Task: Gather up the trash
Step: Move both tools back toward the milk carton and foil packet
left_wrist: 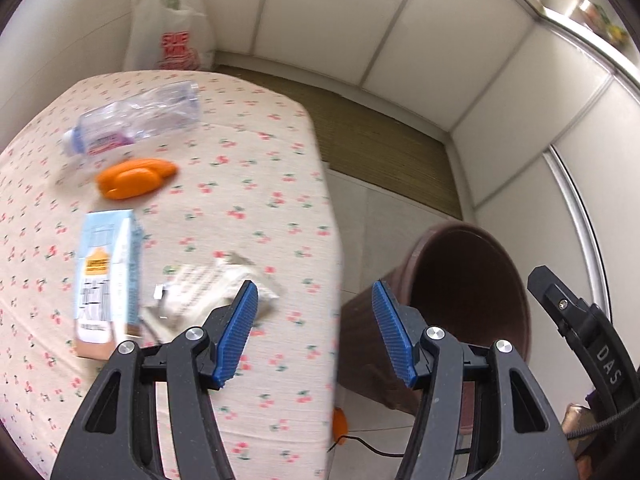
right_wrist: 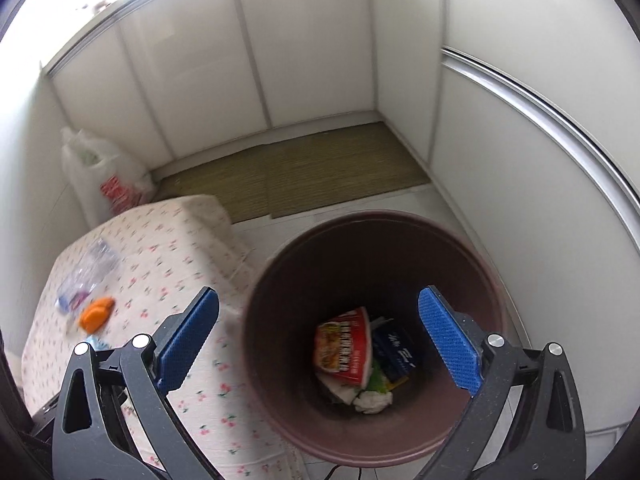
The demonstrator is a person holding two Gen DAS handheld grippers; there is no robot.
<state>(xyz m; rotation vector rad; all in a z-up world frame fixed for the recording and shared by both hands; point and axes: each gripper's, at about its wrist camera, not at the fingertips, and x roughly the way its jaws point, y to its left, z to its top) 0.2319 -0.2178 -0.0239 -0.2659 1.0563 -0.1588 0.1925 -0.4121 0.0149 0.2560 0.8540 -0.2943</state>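
Note:
My left gripper (left_wrist: 314, 332) is open and empty over the right edge of the cherry-print table (left_wrist: 248, 128). On the table lie a crumpled silver wrapper (left_wrist: 208, 292) just left of its left finger, a light-blue carton (left_wrist: 106, 284), an orange object (left_wrist: 136, 178) and a clear plastic bottle (left_wrist: 140, 118). My right gripper (right_wrist: 318, 340) is open and empty above the brown bin (right_wrist: 372, 240). In the bin lie a red noodle cup (right_wrist: 346, 346), a dark blue packet (right_wrist: 396, 354) and crumpled white paper (right_wrist: 374, 400).
The bin (left_wrist: 472, 292) stands on the floor right of the table. A white plastic bag (left_wrist: 170, 28) stands in the far corner. A green mat (right_wrist: 292, 172) lies by white cabinet doors. A black cable (left_wrist: 360, 446) and a small orange thing (left_wrist: 340, 426) lie on the floor.

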